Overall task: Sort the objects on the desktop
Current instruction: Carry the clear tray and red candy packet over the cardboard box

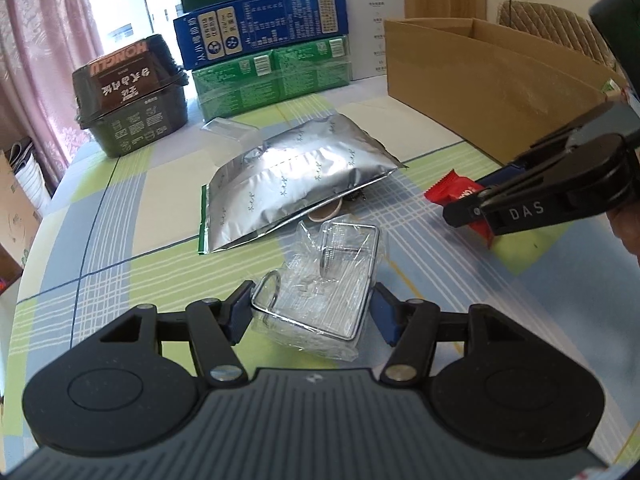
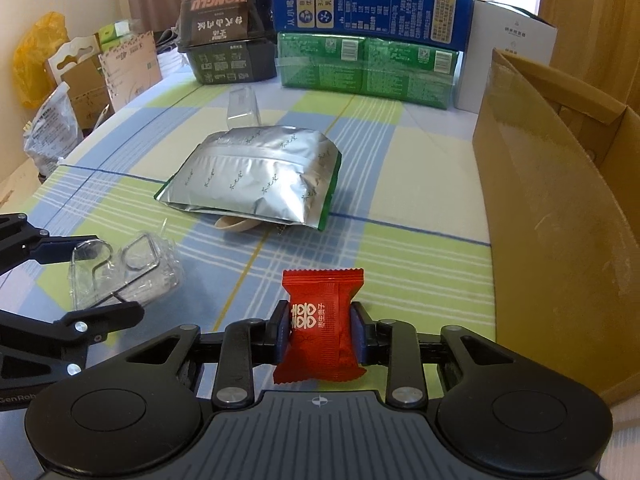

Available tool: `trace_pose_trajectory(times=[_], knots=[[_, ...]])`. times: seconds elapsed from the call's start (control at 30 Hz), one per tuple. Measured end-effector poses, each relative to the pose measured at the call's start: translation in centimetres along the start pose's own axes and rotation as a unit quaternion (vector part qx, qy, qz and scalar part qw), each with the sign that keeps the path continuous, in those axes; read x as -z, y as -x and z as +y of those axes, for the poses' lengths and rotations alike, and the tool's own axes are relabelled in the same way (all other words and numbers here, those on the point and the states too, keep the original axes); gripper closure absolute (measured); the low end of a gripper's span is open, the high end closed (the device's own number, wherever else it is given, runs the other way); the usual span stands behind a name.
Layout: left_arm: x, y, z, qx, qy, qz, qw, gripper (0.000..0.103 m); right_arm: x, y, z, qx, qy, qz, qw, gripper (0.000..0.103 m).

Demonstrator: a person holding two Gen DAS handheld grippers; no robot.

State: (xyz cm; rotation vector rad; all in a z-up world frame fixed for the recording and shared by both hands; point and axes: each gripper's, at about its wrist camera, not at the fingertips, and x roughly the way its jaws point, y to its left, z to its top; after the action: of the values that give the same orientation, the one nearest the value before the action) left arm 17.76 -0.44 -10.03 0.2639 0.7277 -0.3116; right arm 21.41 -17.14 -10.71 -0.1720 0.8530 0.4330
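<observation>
Squarely between clenched right tongs (image 2: 322,334), red sachet (image 2: 320,330); left tongs (image 1: 312,312) clamped around clear packet (image 1: 320,292).

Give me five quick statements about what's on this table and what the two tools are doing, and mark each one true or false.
1. The right tool grips a red packet. True.
2. The silver pouch sits inside the cardboard box. False: it lies on the tablecloth, left of the box.
3. The left tool has a clear plastic package between its pads. True.
4. The blue carton lies under the green packs. False: it is stacked on top of them.
5. The red packet is torn open. False: it looks sealed.
</observation>
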Motion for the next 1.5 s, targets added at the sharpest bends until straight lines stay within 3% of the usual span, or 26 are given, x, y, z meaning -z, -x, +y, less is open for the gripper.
trace_pose_trajectory(times=[0.4, 0.63, 1.07, 1.5], knots=[[-1.7, 1.5, 0.8, -0.015, 0.032, -0.002, 0.9994, 0.047, -1.3, 3.4, -0.4, 0.01, -0.004, -0.016, 1.0, 0.075], [-5.2, 3.8, 0.1, -0.017, 0.042, -0.016, 0.9988, 0.047, -3.2, 7.7, -1.3, 0.013, -0.015, -0.048, 0.999, 0.075], [-13.2, 6.4, -7.1, 0.026, 0.013, -0.037, 0.9989, 0.047, -5.9, 15.5, -8.5, 0.059, -0.043, -0.074, 0.995, 0.075], [-19.0, 4.8, -15.1, 0.071, -0.025, -0.046, 0.9961, 0.047, -5.3, 18.0, -16.7, 0.093, -0.074, -0.071, 0.99, 0.075]])
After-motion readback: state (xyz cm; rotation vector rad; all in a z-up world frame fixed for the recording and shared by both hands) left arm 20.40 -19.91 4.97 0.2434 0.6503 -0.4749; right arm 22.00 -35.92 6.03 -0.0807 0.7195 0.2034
